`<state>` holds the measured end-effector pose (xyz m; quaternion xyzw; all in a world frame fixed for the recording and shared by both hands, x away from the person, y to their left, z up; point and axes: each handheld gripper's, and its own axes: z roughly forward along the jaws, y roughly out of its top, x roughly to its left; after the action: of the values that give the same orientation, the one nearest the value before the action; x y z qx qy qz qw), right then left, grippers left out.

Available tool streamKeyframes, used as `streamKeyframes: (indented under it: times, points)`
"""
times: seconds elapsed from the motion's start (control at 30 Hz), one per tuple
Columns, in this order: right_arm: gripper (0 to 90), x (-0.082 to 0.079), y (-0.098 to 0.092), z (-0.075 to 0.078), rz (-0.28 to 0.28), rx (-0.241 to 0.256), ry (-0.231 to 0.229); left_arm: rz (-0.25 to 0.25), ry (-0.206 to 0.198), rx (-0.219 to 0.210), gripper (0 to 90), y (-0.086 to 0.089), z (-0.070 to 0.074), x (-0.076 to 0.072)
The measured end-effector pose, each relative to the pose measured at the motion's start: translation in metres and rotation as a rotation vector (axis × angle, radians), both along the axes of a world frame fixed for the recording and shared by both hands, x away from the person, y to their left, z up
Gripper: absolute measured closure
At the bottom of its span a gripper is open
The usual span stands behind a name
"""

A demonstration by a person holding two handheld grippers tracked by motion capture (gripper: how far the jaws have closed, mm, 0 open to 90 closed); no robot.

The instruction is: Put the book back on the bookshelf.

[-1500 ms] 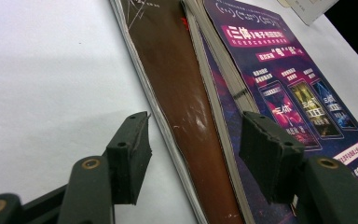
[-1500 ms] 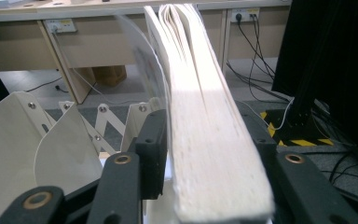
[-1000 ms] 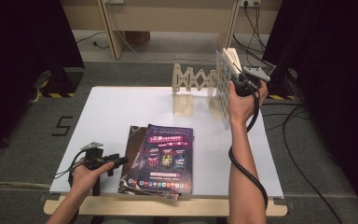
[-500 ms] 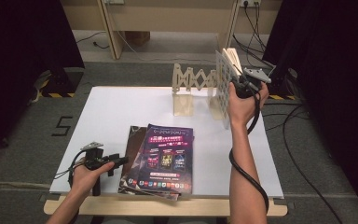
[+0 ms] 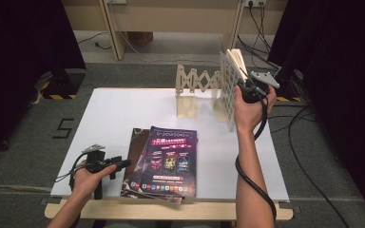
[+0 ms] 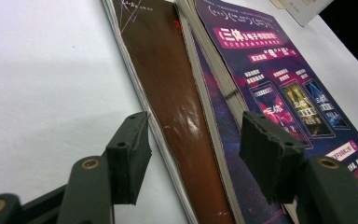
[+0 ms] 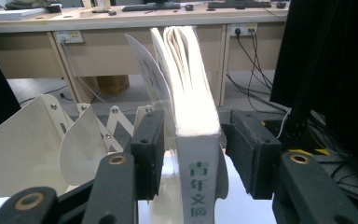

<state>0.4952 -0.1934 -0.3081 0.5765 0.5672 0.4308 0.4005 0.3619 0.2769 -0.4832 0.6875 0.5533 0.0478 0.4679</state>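
Magazine (image 5: 229, 90) held upright at about two o'clock on the tabletop (image 5: 123, 111), spine toward the right gripper (image 5: 247, 88), whose fingers are clamped on it just beside the wooden accordion rack (image 5: 197, 85). Its spine carries green Chinese characters, seemingly "青年文摘", in the right gripper view. My worry: the pages fan loosely above the grip, so a tilted lowering could catch a rack divider, buckle the cover, or nudge the light rack backward. The left gripper (image 5: 107, 166) rests at about seven o'clock, fingers apart and empty, beside the stacked magazines (image 5: 164, 159); a careless sweep there could skew that stack. The top cover reads "三体" in a pink banner over three pictured books, and a brown cover (image 6: 177, 93) lies beneath.
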Motion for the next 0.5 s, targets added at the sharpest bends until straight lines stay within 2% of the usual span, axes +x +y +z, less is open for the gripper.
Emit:
streamKeyframes:
  times: [0.27, 0.5]
  points:
    - [56.4, -0.008, -0.002, -0.001, 0.005, 0.007, 0.001, -0.001, -0.001, -0.003, 41.7, -0.001, 0.001, -0.001]
    - [56.3, -0.013, -0.002, -0.002, 0.003, -0.006, -0.004, -0.002, -0.003, -0.002, 41.6, -0.001, 0.001, -0.001]
